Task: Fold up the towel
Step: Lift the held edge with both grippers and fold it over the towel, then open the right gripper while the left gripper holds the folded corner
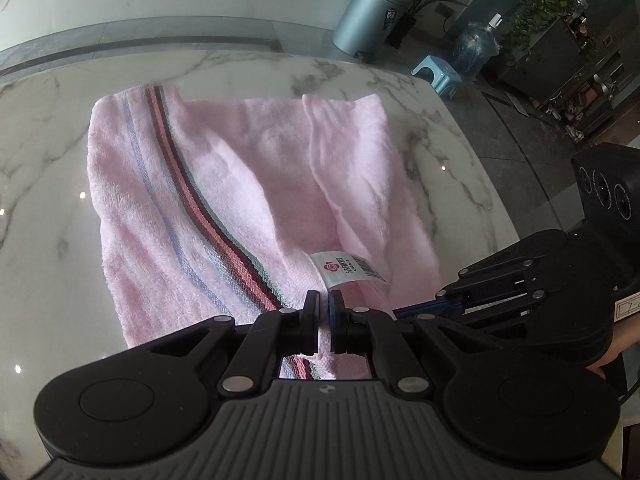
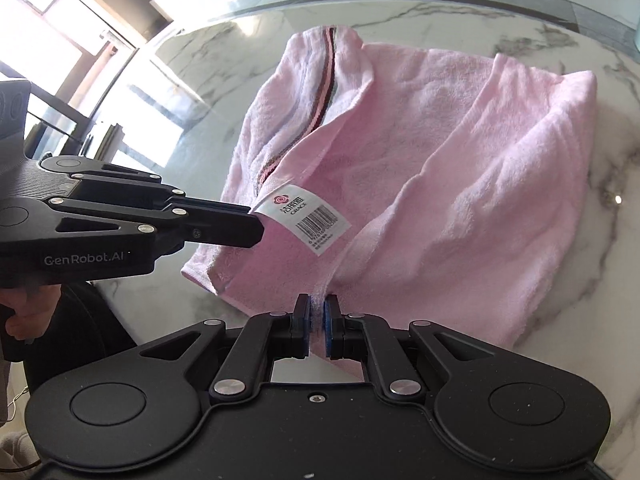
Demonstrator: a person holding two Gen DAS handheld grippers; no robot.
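Observation:
A pink towel (image 1: pixel 248 184) with a dark red, grey and blue stripe band lies partly folded on the marble table (image 1: pixel 48 200). A white barcode label (image 1: pixel 352 270) hangs at its near edge. My left gripper (image 1: pixel 325 304) is shut on the towel's near edge beside the label. My right gripper (image 2: pixel 318 312) is shut on the near edge of the towel (image 2: pixel 460 160) further right. The label also shows in the right wrist view (image 2: pixel 304 216), with the left gripper (image 2: pixel 256 226) beside it. The right gripper shows at the right of the left wrist view (image 1: pixel 444 294). Both hold the edge lifted a little.
The table's far edge (image 1: pixel 240 54) curves behind the towel. Beyond it stand a grey bin (image 1: pixel 368 16), a blue stool (image 1: pixel 436 74), a water bottle (image 1: pixel 478 46) and plants (image 1: pixel 536 8). Windows (image 2: pixel 60 60) lie left of the table in the right wrist view.

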